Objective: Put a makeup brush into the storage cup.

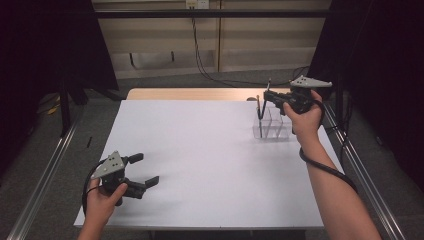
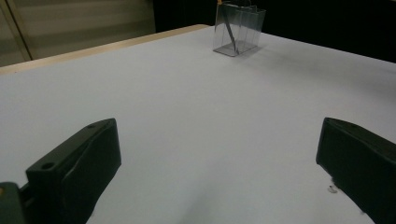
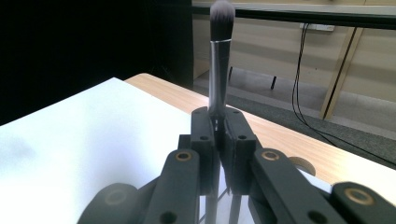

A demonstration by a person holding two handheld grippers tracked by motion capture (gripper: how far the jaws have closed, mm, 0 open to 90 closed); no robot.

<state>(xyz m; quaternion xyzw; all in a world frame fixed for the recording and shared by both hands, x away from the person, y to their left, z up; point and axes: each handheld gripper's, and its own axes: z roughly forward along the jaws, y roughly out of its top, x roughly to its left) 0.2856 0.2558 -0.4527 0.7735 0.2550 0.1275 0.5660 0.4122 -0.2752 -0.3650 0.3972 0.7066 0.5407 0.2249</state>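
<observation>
Clear organiser point(image 1: 272, 125): no readable label
Right gripper point(image 3: 218, 126): clamped on makeup brush point(image 3: 219, 60)
Left gripper point(image 1: 145, 170): jaws spread, empty

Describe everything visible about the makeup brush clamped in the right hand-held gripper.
The slim makeup brush with a dark handle, silvery metal ferrule and soft grey-tipped bristles stands upright, bristles up. The right hand-held gripper is shut on its handle, holding it over the clear plastic divided organiser box at the white table's far right. Its lower end is hidden.
</observation>
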